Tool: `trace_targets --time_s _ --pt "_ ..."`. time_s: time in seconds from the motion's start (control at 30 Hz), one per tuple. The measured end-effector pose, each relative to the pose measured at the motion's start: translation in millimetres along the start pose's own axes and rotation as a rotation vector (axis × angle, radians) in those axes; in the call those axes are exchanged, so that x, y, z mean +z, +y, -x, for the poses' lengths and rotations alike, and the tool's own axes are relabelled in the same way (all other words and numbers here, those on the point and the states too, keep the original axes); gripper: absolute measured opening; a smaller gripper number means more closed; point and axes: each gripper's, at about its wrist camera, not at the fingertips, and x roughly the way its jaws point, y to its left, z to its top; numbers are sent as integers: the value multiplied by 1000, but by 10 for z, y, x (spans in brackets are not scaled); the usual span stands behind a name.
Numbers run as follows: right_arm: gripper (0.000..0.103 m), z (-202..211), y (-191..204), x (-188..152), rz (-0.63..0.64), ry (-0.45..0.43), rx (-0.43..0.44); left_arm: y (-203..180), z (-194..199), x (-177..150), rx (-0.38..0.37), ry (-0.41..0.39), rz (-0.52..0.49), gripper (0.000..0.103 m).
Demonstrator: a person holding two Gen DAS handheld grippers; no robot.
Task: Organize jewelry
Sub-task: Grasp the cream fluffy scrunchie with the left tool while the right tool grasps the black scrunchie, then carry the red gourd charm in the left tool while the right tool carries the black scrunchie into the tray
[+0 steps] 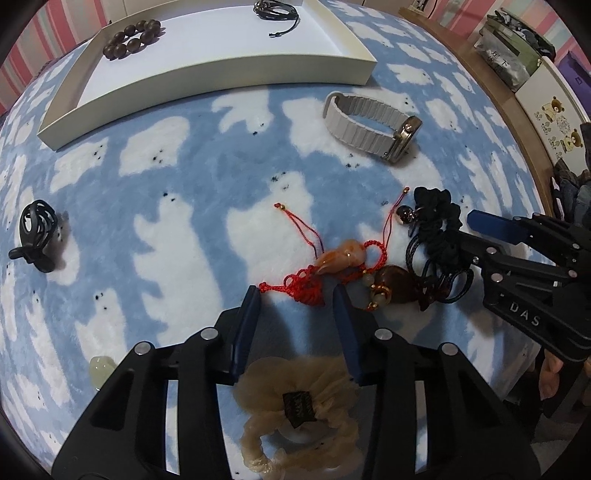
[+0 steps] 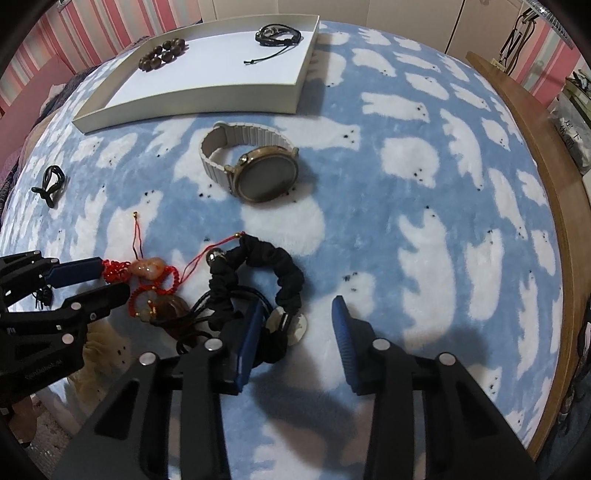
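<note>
Nearest to me, under the left claw, lies a beige scrunchie. The left claw is half spread, its tips at the red knotted cord charm but pinching nothing yet. The right claw is also half spread, one finger over the black scrunchie and the tangled cords, nothing gripped. Farther lies the watch, then the white tray, which already holds a bead bracelet and a black cord bracelet. I judge the step is picking up. Next I must close on one piece only, without dragging its tangled neighbours.
</note>
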Motion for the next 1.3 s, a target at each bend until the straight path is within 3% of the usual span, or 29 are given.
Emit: trace_targets --time_s 0.17,0.5,0.63,1.3 --pt "37 -41 -9 4 -5 9 7 18 0 8 11 -3 -3 29" --pt "14 -68 30 22 -11 0 32 39 7 19 -17 -3 -7 14" --pt "10 -67 42 29 -10 -9 32 29 1 25 -25 -3 -11 11" --pt "8 63 29 28 -20 -60 18 18 129 4 -17 -69 -44 4"
